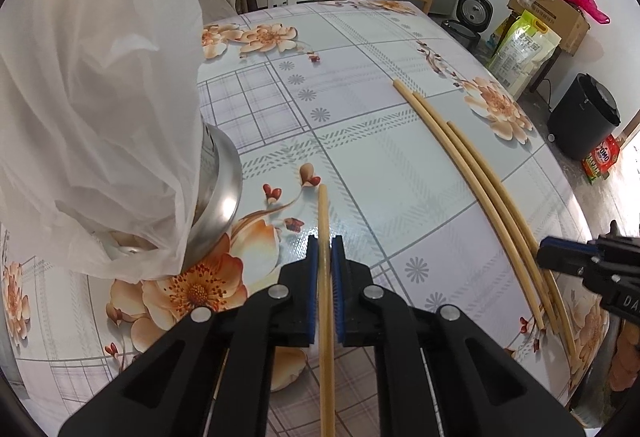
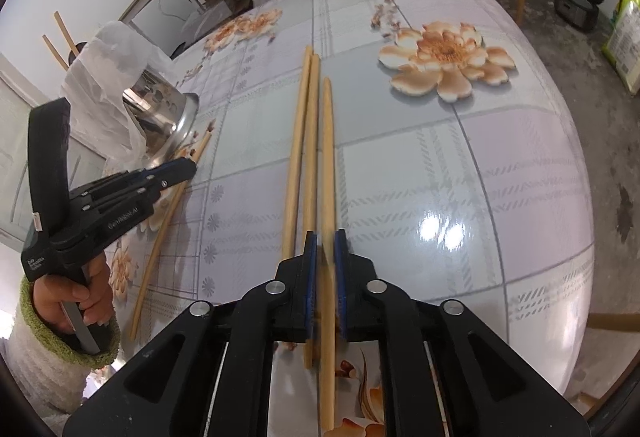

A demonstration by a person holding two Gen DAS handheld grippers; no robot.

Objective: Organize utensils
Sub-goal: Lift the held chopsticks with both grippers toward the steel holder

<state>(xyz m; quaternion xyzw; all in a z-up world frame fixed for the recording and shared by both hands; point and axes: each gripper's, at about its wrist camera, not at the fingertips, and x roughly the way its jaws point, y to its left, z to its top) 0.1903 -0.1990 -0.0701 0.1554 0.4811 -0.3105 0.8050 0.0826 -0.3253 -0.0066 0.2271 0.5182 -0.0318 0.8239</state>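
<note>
left wrist – left gripper fingers clamp chopstick | right gripper fingers loosely straddle another chopstick

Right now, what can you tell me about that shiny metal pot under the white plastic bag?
The metal pot looks like polished steel, with round holes in its wall and a flared rim that catches the light. It lies tipped on its side on the flowered tablecloth, and a thin white plastic bag is draped over most of it. One chopstick's tip lies close to its rim.

Both wrist views look steeply down, close over the floral table, sharing the three chopsticks.
</note>
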